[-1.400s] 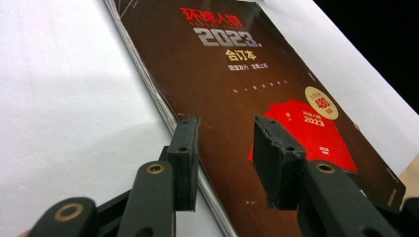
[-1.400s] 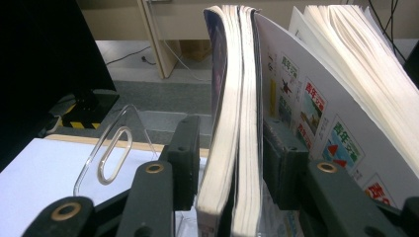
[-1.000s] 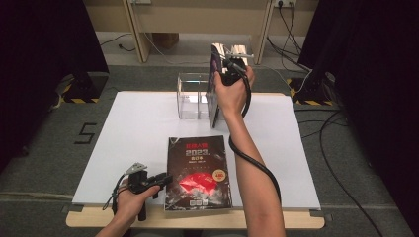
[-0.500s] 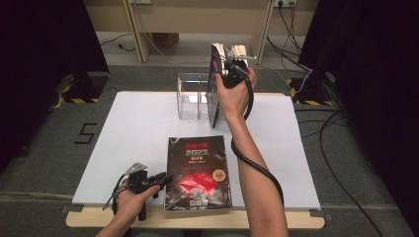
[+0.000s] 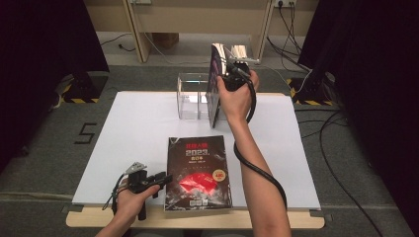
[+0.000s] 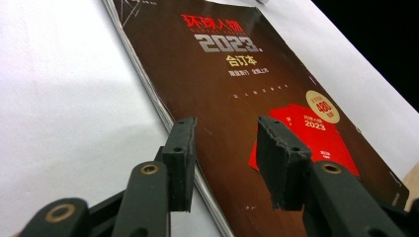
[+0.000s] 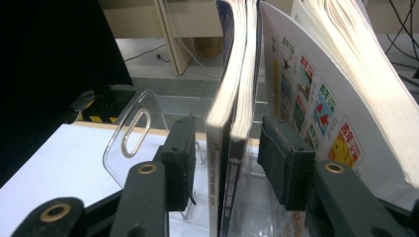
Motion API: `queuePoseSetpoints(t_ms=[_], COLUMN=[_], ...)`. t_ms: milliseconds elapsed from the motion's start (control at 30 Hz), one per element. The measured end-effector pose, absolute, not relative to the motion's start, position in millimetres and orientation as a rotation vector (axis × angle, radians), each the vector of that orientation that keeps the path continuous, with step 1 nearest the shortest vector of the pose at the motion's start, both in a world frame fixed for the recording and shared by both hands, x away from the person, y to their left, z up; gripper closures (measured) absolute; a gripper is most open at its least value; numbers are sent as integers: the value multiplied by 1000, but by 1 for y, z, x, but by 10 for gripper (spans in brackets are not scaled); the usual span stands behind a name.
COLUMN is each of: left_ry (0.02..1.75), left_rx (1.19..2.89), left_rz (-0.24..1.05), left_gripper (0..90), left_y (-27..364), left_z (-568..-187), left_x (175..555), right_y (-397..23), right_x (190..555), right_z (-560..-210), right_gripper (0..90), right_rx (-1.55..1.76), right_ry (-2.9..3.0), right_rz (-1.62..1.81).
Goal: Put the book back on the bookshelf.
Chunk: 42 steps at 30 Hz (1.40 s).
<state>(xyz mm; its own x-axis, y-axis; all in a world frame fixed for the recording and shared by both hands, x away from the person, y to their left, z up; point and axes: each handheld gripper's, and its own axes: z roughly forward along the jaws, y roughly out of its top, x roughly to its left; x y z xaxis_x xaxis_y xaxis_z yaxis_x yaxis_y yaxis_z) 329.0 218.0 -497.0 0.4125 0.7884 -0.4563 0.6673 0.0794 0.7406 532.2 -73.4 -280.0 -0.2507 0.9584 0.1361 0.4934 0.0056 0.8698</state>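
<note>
The left hand (image 5: 129, 197) rests low at the near left, its left gripper (image 5: 165, 178) lying level and pointing right, jaws apart and just opening, with nothing pressed between them. The right arm stretches far across, its right gripper (image 5: 228, 74) raised and pointing away, jaws likewise just opening, pads clear.

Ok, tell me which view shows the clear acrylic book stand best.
The high view: the clear stand shows whole at the table's far edge, its dividers visible, books upright at its right end. The right gripper view gives one divider with its oval slot, close up and cut off.
</note>
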Motion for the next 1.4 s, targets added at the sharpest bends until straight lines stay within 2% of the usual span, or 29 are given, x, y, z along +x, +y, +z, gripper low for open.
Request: queuePoseSetpoints(t_ms=[900, 1400], left_ry=[1317, 1335], left_rx=[1631, 1631], left_rz=[160, 170], left_gripper=[581, 581], left_y=[220, 222], left_z=[-498, -500], left_x=[330, 333], right_y=[-95, -126], right_x=[496, 462], right_z=[-287, -318], right_gripper=[559, 556], right_rx=[1485, 1532], right_ry=[1814, 1856], right_rz=[1180, 1145])
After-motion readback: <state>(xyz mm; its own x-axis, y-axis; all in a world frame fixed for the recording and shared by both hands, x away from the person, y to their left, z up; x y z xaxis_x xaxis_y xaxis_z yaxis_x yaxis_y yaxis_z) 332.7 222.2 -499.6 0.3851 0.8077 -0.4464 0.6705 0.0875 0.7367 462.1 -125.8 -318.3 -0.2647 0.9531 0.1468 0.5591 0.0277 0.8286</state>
